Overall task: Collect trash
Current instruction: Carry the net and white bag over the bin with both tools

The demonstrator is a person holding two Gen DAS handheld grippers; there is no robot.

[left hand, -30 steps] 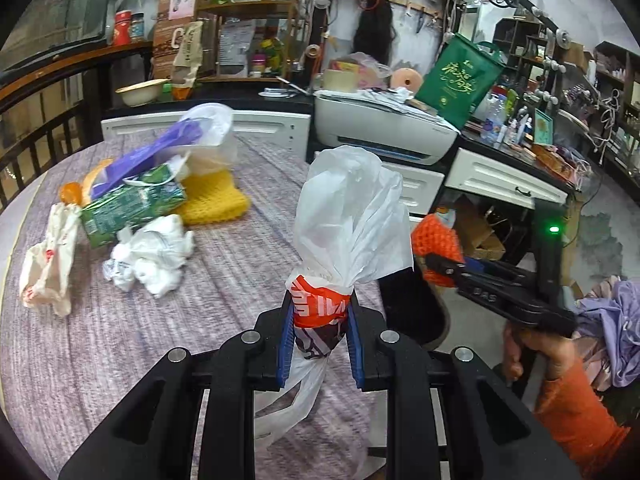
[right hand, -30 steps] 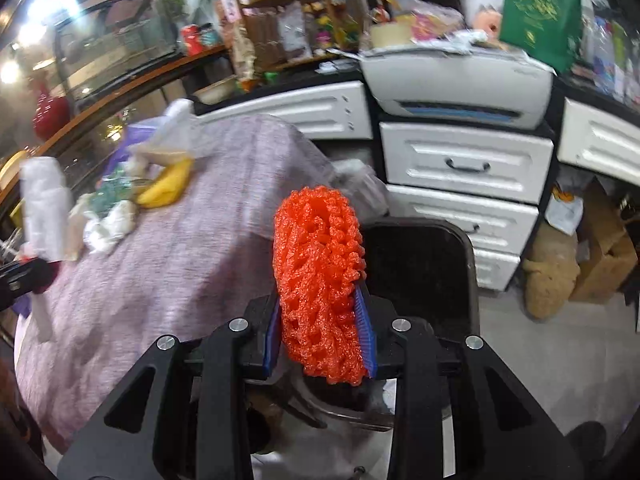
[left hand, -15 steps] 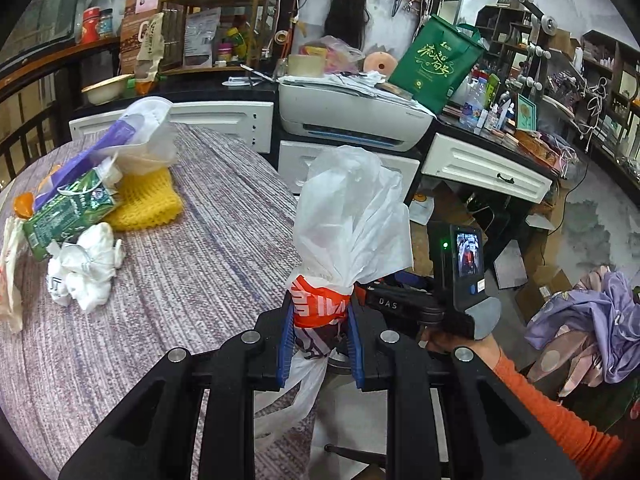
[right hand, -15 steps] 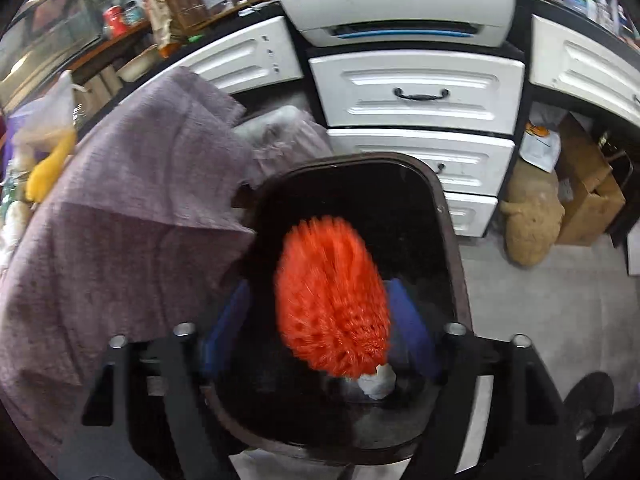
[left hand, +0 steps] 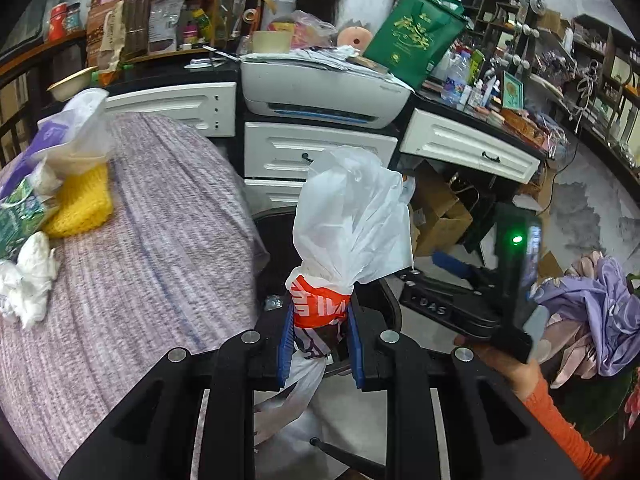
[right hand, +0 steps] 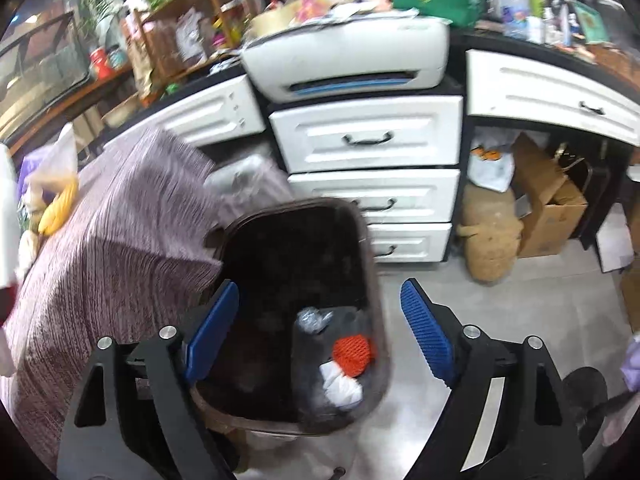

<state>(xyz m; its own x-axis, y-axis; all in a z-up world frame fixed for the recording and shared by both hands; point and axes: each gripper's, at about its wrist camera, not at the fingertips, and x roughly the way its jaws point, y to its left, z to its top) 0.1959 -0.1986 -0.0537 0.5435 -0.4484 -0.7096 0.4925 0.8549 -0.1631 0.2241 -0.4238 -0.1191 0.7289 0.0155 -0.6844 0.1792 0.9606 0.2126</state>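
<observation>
cloth-covered table point(left hand: 160, 264) bearing trash point(left hand: 28, 280)

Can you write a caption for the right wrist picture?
Right tongs opening, empty, above the dark plastic trash bin where the orange foam net lies.

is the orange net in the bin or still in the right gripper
In the bin. The orange net lies at the bottom of the bin beside white paper; the right gripper is opening above it with nothing between its jaws.

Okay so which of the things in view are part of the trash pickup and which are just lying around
Part of the job:
- white plastic bag, clamped in the left gripper
- dark bin on the floor
- orange net inside it
- crumpled tissue, green packet and yellow net on the table
- right gripper, jaws opening, nothing between them

Just lying about:
- printer
- green tote bag
- cardboard box
</observation>
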